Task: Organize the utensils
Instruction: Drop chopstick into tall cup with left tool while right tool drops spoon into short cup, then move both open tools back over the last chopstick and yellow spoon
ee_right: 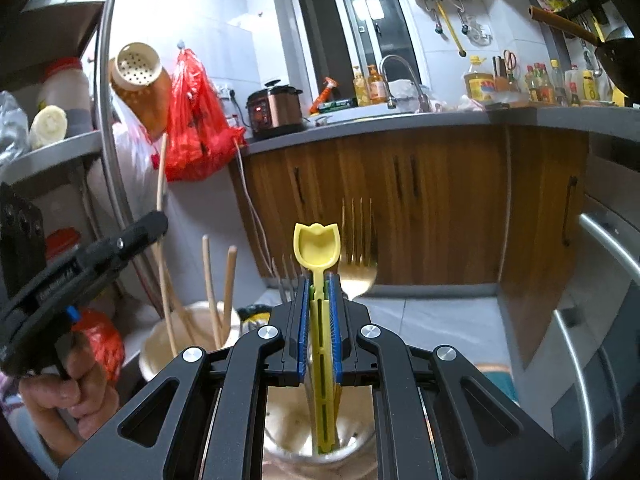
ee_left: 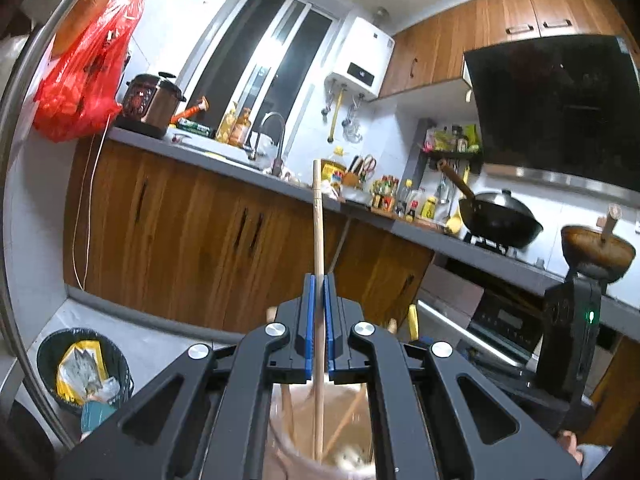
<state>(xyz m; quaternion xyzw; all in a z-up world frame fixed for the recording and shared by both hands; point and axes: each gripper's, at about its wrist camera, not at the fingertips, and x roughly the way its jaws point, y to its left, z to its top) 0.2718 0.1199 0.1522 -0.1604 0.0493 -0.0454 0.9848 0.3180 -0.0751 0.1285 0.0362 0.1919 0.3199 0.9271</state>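
My left gripper (ee_left: 319, 280) is shut on a long wooden chopstick (ee_left: 317, 224) that stands upright, its lower end inside a pale holder cup (ee_left: 288, 452) with several other wooden sticks. My right gripper (ee_right: 319, 280) is shut on a yellow plastic spoon (ee_right: 317, 246), bowl upward, its handle reaching down into a metal cup (ee_right: 288, 446). Metal forks (ee_right: 358, 252) stand behind the spoon. In the right wrist view the left gripper (ee_right: 154, 220) holds the chopstick (ee_right: 161, 176) over the pale holder cup (ee_right: 160, 344) with chopsticks in it.
Wooden cabinets (ee_left: 192, 236) and a grey counter (ee_right: 400, 122) lie ahead. A bin (ee_left: 84, 368) stands on the floor at left. A red bag (ee_left: 88, 72) hangs on the wall. A wok (ee_left: 500, 220) sits on the stove. A shelf rack (ee_right: 60, 148) stands at left.
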